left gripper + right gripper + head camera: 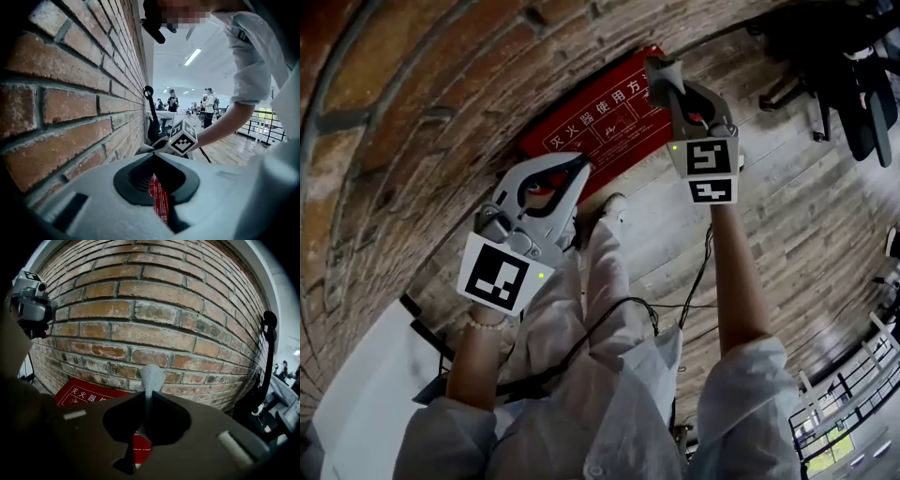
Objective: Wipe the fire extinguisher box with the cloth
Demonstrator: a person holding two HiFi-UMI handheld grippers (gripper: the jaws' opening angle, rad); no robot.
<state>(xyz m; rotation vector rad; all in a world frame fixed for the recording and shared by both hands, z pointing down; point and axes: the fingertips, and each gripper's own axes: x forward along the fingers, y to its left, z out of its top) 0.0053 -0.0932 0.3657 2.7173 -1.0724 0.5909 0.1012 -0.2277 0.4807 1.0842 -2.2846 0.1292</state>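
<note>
Two grippers: we see the left gripper and the right gripper, one in each hand of the person, both held over a red box at the foot of a brick wall.
Right gripper: its jaws are pressed together on a grey cloth. The cloth is pinched flat between the two fingers, and a folded end of it stands out beyond the tips.
Cloth and box: in the head view the cloth end is over the right end of the box, near its upper edge. We cannot tell if it touches the red surface. In the right gripper view the cloth end shows against the bricks, and the box lies lower and to the left of it.
Left gripper: its jaws are closed tip to tip and nothing is between them. Through the hollow behind the tips we see only a strip of the red box.
Left gripper and box: the tips are at the lower left part of the box, well apart from the cloth.
Box: it is red, with white Chinese characters and small drawings on its face. It stands against the wall on a wooden floor.
Person: we see light sleeves, bare forearms and a bead bracelet on the left wrist.
Background: in the left gripper view some people stand far along the wall.
</note>
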